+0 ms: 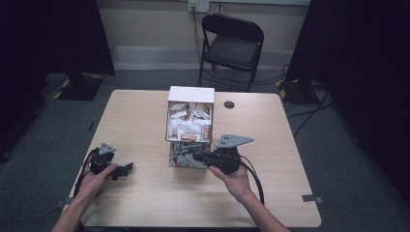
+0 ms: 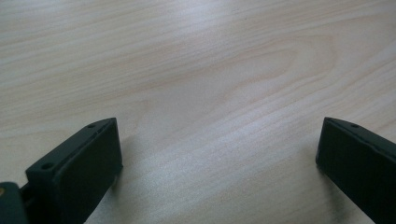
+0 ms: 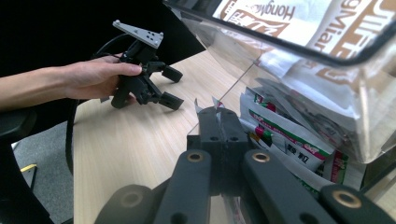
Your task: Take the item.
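Right gripper view shows the right hand-held gripper (image 3: 217, 112) pressed together on the edge of a sachet (image 3: 205, 105) at the lower, clear shelf of the sachet box (image 1: 190, 126), which stands mid-tabletop (image 1: 145, 193). The pull-out seems barely begun: the sachet is still at the box, nothing lies set aside. The left hand-held gripper (image 1: 126, 169) rests spread on the tabletop, holding nothing.

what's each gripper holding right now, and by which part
The right gripper is shut on a packet, pinching its top edge at the lower tier of the clear organizer. The left gripper is open over bare table.
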Motion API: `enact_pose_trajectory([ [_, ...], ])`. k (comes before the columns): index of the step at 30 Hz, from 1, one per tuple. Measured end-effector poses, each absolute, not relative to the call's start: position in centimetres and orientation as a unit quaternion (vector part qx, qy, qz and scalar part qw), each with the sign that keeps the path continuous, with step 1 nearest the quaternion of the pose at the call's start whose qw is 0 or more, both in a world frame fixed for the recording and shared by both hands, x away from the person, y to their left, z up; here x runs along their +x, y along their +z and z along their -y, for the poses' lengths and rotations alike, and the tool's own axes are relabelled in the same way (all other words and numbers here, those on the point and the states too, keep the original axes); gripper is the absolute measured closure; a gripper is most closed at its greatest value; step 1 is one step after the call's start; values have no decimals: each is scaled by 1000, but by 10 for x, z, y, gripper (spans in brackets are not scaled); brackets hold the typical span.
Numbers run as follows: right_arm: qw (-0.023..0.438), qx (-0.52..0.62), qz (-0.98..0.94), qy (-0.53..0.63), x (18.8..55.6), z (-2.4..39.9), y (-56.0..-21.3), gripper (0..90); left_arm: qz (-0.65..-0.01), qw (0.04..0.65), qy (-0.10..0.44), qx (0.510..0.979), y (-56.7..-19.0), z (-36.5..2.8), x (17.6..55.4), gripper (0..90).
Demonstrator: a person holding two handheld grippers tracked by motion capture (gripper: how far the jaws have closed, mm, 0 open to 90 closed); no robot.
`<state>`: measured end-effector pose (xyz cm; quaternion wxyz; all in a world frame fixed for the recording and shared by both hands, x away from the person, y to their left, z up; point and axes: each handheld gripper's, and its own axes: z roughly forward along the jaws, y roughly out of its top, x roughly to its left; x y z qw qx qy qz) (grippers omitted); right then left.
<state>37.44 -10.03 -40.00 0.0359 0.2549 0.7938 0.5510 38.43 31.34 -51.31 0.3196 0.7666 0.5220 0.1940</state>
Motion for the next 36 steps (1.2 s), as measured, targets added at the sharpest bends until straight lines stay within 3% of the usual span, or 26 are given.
enact_pose_trajectory([
  [36, 44, 256, -782, 566, 349, 131, -377, 900, -522, 320, 194, 767, -513, -313, 384, 0],
])
